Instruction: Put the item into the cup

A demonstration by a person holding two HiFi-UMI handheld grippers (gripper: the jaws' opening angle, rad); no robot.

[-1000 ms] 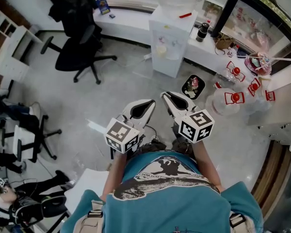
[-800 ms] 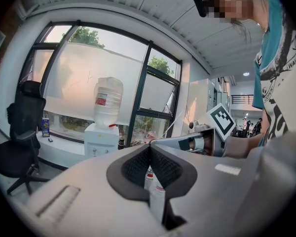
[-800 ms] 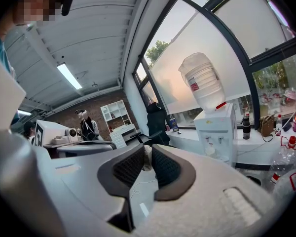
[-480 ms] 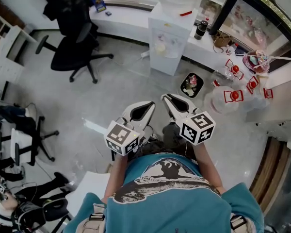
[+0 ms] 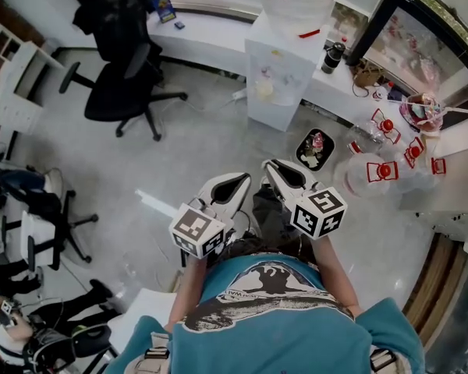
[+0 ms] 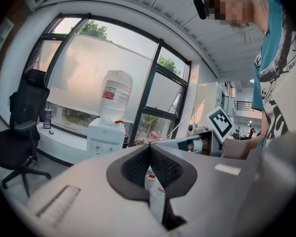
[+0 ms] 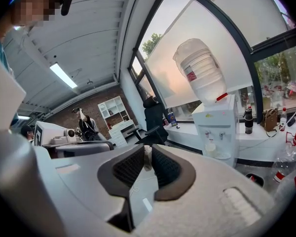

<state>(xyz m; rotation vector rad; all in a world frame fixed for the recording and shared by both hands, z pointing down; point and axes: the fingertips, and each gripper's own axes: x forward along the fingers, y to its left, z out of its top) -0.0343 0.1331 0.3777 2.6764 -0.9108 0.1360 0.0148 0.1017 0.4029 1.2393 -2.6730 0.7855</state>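
The person holds both grippers pointing to the white water dispenser (image 5: 285, 76) at 12 o'clock, and the right gripper (image 7: 148, 147) pinches a small pale item (image 7: 147, 158), probably so that it does not fall, while the left gripper (image 6: 150, 145) has its jaws pressed together on nothing, and no cup is recognisable.

On my screen the left gripper (image 6: 149, 149) and the right gripper (image 7: 147, 151) are pale grey, with black dotted pads. The item (image 7: 147, 158) is whitish. I see black-and-white square patterns on their cubes (image 5: 196, 231). The shirt (image 5: 273, 306) is teal with dark print, the chair (image 5: 121, 92) black.
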